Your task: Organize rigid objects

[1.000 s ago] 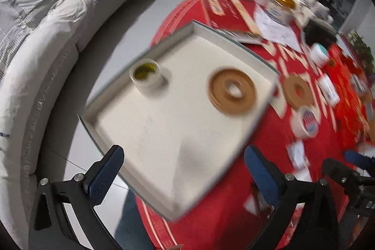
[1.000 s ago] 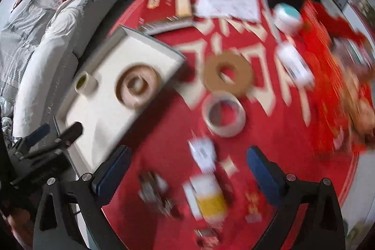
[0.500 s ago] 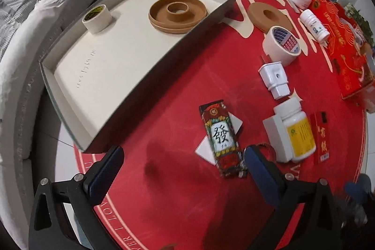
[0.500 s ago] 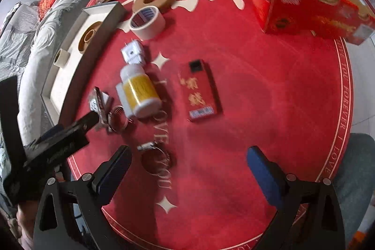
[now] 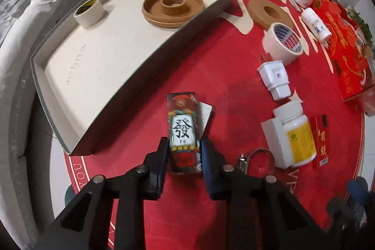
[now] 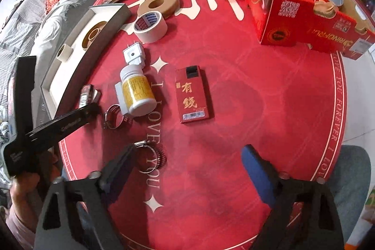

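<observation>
My left gripper (image 5: 185, 151) is clamped on the small printed card box with a large black character on a white panel (image 5: 184, 130) — both pads press its long sides near the end closest to me, and the box lies flat on the red round tablecloth with cream lettering (image 5: 234, 90). A white slip of paper (image 5: 206, 115) pokes out from under the box's right edge. Just to the left stands the shallow grey tray with a cream floor (image 5: 131, 83), holding a small roll of cream tape (image 5: 88, 12) and a brown ring-shaped dish (image 5: 173, 6).

My right gripper (image 6: 187, 170) points down over the near part of the cloth. Its jaws stand wide and are closing, with bare cloth between the pads. A steel hose clamp (image 6: 151, 157) lies just beside the left pad, partly behind it; I cannot tell whether they touch. Farther on sits the flat red packet with gold characters (image 6: 192, 95), and to its left the white pill bottle with a yellow label (image 6: 137, 93) lies on its side against a white box, with a second hose clamp (image 6: 114, 119) by its base. Beyond the bottle come a white plug adapter (image 6: 134, 55), a wide roll of cream tape with a red and blue core label (image 6: 151, 26), and a brown flat ring (image 6: 158, 5) — all on the cloth, outside the tray. A red carton of snacks (image 6: 302, 22) stands at the far right.
</observation>
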{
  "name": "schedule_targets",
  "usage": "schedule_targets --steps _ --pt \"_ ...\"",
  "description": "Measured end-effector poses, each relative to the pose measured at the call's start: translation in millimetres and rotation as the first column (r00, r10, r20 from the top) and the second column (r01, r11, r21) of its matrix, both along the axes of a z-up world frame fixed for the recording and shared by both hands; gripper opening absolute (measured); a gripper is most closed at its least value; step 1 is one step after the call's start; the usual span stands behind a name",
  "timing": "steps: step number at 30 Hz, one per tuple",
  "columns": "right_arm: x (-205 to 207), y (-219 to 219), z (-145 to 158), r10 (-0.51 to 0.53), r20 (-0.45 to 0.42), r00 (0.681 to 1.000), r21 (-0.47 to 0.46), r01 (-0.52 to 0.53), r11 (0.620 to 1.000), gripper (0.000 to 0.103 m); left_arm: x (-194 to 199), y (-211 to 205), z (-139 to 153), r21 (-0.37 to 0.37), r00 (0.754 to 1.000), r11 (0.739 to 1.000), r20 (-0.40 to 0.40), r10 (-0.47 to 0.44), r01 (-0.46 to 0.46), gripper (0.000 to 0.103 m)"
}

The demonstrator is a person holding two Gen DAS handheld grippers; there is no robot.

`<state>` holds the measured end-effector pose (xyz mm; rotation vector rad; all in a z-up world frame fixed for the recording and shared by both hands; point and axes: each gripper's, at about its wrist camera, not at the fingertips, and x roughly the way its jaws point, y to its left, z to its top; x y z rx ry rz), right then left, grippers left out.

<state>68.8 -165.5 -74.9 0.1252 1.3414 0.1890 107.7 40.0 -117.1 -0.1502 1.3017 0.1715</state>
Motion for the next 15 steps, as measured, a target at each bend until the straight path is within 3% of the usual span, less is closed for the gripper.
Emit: schedule_targets --steps 4,7,11,12,14,15 --pt "12.2 -3.7 -1.6 0.0 0.02 1.0 -0.037 0.0 0.999 0.088 -4.7 4.9 3.2 -0.034 1.0 0.999 0.012 0.004 -0.003 0.029" --pt "27.6 0.4 -7.7 0.011 0.023 1.0 -0.071 -0.009 0.997 0.073 -11.8 11.2 8.0 -0.044 1.0 0.999 0.03 0.007 -0.006 0.028" --pt "51.9 16.0 -34.2 0.041 -0.036 0.999 -0.102 -0.045 0.994 0.069 -23.3 17.3 14.0 -0.058 0.998 0.998 0.058 -0.015 0.018 0.028" --pt "54.3 21.3 -34.3 0.056 -0.013 0.998 -0.123 -0.057 0.991 0.066 -26.5 18.4 16.1 -0.061 0.998 0.998 0.06 -0.026 0.03 0.028" --pt "59.5 34.3 -37.9 0.108 0.003 0.994 -0.169 -0.106 0.98 0.055 -33.4 20.2 19.1 -0.068 0.997 0.996 0.061 -0.046 0.05 0.028" --pt "60.3 37.3 -38.4 0.118 0.009 0.993 -0.201 -0.114 0.973 0.045 -33.6 17.6 18.9 -0.069 0.996 0.996 0.06 -0.059 0.063 0.028"
